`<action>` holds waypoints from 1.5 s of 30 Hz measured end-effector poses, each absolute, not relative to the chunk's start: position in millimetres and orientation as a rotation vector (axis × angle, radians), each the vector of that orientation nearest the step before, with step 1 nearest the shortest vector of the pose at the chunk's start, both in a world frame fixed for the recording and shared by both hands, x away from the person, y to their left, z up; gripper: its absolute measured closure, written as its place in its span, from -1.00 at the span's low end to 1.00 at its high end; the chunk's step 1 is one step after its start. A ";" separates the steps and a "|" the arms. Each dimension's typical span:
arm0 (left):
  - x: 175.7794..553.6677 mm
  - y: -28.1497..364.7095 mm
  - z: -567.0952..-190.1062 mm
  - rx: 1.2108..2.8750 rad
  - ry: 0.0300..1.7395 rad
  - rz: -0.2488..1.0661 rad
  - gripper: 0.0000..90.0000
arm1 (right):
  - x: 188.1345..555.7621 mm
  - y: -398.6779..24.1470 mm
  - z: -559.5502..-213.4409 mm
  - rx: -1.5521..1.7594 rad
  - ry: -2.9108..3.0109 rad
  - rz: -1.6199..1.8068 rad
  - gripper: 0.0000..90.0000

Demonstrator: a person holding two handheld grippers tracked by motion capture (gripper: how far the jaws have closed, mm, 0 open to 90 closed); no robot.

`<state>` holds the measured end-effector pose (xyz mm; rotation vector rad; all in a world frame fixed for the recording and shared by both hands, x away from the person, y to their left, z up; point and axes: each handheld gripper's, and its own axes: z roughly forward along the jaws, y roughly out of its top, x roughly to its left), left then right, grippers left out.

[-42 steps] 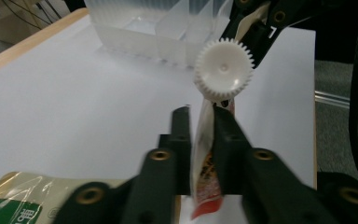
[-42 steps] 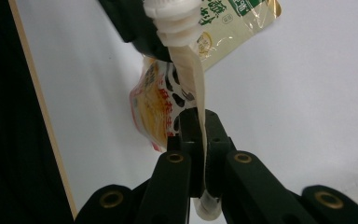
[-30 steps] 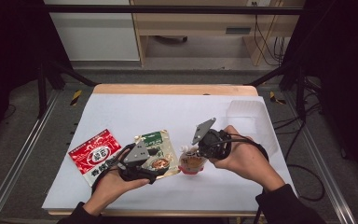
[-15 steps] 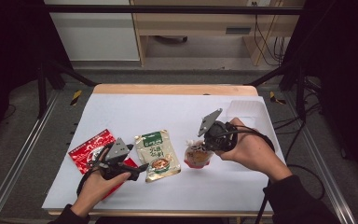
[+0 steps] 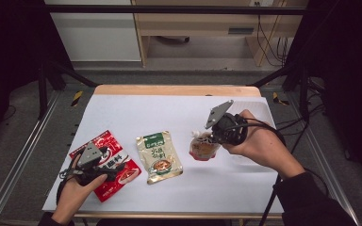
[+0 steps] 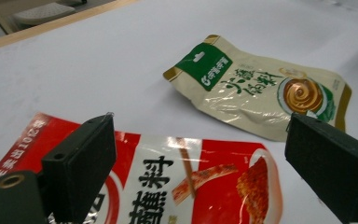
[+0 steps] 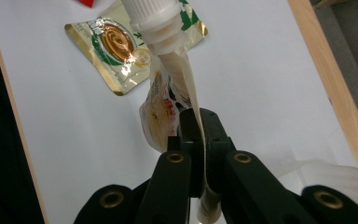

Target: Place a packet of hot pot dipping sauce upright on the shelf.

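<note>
Left tongs [image 5: 107,170] now moved left from the green packet [image 5: 159,157], jaws just opened wide over the red packet [image 6: 177,186] at the near left of the counter [image 5: 179,110]. Right tongs [image 7: 198,135] clamped on the spouted pouch [image 7: 168,112], lifted slightly higher at the right. Probably red packet next to grasp.

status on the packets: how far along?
Done: nothing looks put away yet. In hand: the right gripper is shut on the small spouted pouch with a white cap, lifted off the white table. Left: the open left gripper hovers over the red sachet; the cream-and-green sachet lies untouched.
</note>
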<state>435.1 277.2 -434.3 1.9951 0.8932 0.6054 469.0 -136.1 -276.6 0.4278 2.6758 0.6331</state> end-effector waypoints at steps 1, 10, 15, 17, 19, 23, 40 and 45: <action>435.1 277.2 -434.3 1.995 0.893 0.605 -0.82 | 469.0 -136.1 -276.6 0.428 2.676 0.633 1.00; 425.6 292.5 -433.9 1.922 0.936 0.685 -0.82 | 472.7 -149.2 -249.4 0.432 2.620 0.645 1.00; 425.0 293.8 -435.5 1.922 0.956 0.699 -0.82 | 474.2 -155.6 -239.7 0.446 2.598 0.652 1.00; 425.1 293.7 -435.8 1.926 0.958 0.705 -0.82 | 474.7 -161.1 -234.5 0.456 2.588 0.662 1.00; 424.8 293.8 -435.7 1.925 0.960 0.717 -0.82 | 475.5 -169.4 -229.3 0.476 2.574 0.664 1.00; 424.6 294.0 -435.7 1.922 0.967 0.730 -0.82 | 475.4 -180.5 -224.6 0.485 2.566 0.665 1.00; 425.7 293.1 -437.0 1.941 0.963 0.752 -0.82 | 481.5 -225.9 -232.9 0.541 2.568 0.622 1.00; 426.0 292.5 -437.6 1.952 0.963 0.752 -0.82 | 489.5 -243.6 -237.0 0.548 2.561 0.610 1.00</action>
